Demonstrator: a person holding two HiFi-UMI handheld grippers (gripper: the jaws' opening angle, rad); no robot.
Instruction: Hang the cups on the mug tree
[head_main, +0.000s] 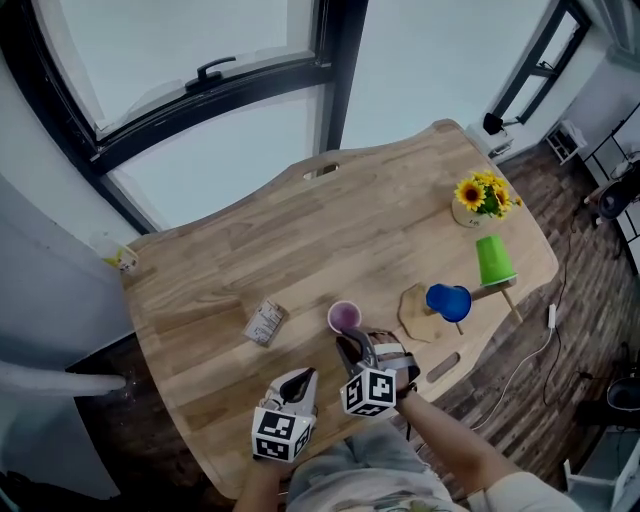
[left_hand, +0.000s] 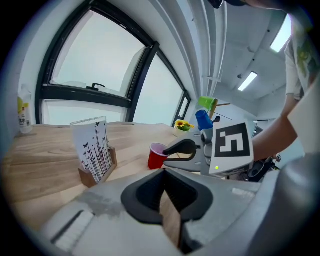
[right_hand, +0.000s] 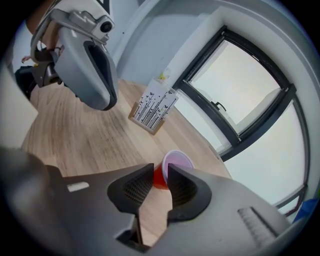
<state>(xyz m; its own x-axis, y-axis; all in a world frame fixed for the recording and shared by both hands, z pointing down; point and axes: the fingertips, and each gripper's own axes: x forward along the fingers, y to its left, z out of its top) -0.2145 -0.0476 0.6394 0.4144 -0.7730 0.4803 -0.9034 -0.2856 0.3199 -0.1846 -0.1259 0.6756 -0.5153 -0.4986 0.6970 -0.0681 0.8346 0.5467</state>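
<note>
One overhead, two low views share the red cup (head_main: 344, 317).

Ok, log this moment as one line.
right tool open, red cup just ahead, not gripped | left tool shut, empty | blue cup, green cup on mug tree

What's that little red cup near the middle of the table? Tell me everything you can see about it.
The red cup is a small, plastic-looking tumbler, red outside with a pale rim and a pinkish inside, narrowing toward its base. No handle shows. It stands upright, mouth up and seemingly empty, on the wooden table, between the card holder and the mug tree. The right gripper points at it, jaws slightly apart beside its wall; contact is unclear.
</note>
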